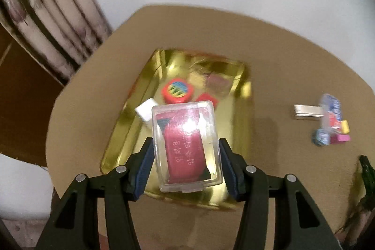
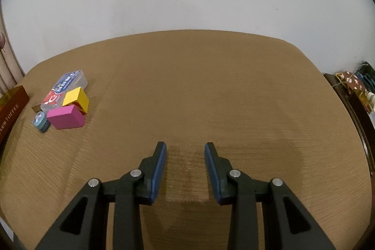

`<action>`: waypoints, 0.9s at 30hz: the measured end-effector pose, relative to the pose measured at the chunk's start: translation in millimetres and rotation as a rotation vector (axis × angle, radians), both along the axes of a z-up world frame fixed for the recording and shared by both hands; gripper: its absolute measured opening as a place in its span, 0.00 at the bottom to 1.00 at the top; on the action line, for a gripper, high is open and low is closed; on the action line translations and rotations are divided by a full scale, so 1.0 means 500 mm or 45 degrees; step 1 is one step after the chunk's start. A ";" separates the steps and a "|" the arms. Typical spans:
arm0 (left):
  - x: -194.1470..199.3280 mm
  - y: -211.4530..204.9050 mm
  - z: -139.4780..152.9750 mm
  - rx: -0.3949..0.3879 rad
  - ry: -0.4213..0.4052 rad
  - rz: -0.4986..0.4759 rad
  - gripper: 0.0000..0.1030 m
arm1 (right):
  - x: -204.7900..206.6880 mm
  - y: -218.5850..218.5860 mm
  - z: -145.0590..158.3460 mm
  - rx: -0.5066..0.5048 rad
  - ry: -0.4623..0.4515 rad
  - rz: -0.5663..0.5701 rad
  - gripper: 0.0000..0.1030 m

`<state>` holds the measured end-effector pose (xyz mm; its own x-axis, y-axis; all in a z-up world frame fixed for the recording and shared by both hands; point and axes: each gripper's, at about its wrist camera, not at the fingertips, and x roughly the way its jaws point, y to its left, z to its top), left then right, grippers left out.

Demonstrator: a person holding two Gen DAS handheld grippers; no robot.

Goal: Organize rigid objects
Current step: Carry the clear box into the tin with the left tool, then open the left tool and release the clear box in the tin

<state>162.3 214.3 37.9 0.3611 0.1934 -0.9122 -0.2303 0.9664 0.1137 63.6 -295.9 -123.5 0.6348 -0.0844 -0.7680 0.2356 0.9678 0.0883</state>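
Note:
My left gripper (image 1: 186, 144) is shut on a clear plastic case (image 1: 186, 147) with a red label, held above the near end of a gold tray (image 1: 242, 95). In the tray lie a red round-cornered piece with a striped top (image 1: 177, 90), a red block (image 1: 208, 100) and a white block (image 1: 145, 109). My right gripper (image 2: 185, 147) is open and empty over bare table. Left of it sit a pink block (image 2: 65, 117), a yellow block (image 2: 76, 97), a clear case with a blue-red label (image 2: 64, 86) and a small blue piece (image 2: 41, 121).
The brown wooden table (image 2: 211, 86) stands against a white wall. A silver flat bar (image 1: 307, 110) lies by the loose pieces (image 1: 332, 121) in the left wrist view. A brown box (image 2: 10, 107) shows at the right wrist view's left edge. A curtain (image 1: 46, 15) hangs at the left.

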 end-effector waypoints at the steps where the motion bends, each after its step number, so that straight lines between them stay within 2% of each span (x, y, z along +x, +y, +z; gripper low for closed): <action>1: 0.009 0.027 -0.020 -0.013 0.035 0.037 0.48 | 0.002 0.003 -0.002 -0.006 0.007 0.000 0.33; 4: 0.016 0.059 -0.056 -0.022 0.083 0.063 0.48 | 0.008 0.010 -0.006 -0.022 0.019 0.002 0.33; 12: 0.020 0.083 -0.097 0.061 0.135 0.053 0.49 | 0.025 0.034 -0.007 -0.046 0.036 0.005 0.33; 23: 0.014 0.081 -0.111 0.194 0.111 0.039 0.52 | 0.032 0.041 -0.009 -0.048 0.038 0.006 0.33; 27: 0.010 0.065 -0.108 0.244 0.106 0.020 0.60 | 0.029 0.042 -0.002 -0.052 0.040 0.005 0.33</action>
